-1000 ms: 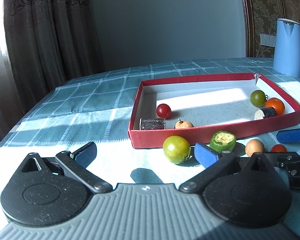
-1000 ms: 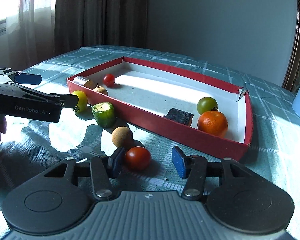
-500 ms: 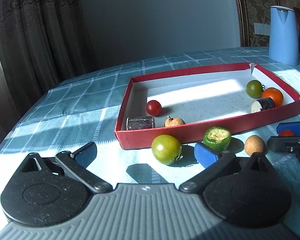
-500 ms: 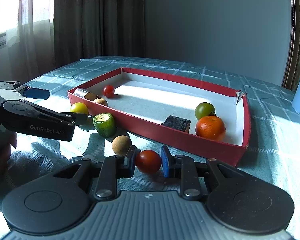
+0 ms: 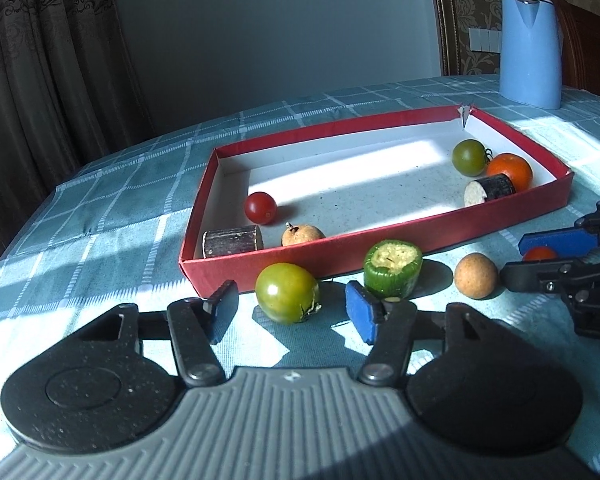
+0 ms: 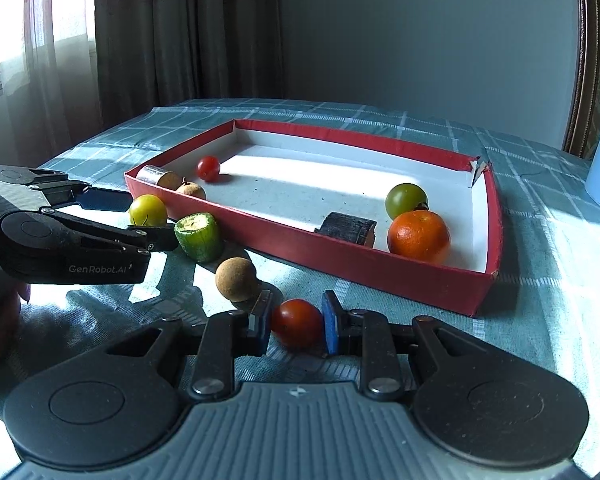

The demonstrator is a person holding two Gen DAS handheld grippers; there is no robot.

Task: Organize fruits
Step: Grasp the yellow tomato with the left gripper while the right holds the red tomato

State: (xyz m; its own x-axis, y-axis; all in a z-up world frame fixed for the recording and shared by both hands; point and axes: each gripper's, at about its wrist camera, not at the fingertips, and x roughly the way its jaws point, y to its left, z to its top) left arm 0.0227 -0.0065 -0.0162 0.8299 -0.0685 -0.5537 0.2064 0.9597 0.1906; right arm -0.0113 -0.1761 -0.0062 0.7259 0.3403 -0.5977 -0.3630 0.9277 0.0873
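Observation:
My right gripper (image 6: 296, 322) is shut on a red cherry tomato (image 6: 297, 322) just off the red tray's (image 6: 380, 268) near wall; it also shows in the left wrist view (image 5: 540, 253). My left gripper (image 5: 290, 306) is open, its pads either side of a green tomato (image 5: 287, 292) on the cloth. A cut green fruit piece (image 5: 392, 268) and a tan round fruit (image 5: 475, 275) lie beside it. In the tray are a red cherry tomato (image 5: 260, 208), a tan fruit (image 5: 302, 235), two dark log pieces (image 5: 232, 241), a green tomato (image 5: 469, 155) and an orange (image 5: 510, 170).
A blue kettle (image 5: 531, 50) stands on the checked tablecloth (image 5: 120, 216) beyond the tray's far right corner. Curtains (image 5: 40, 80) hang at the left, past the table edge. A dark chair back (image 5: 588, 52) stands behind the kettle.
My left gripper has moved forward around the green tomato and its fingers have narrowed. My right gripper closed on the red cherry tomato and holds it.

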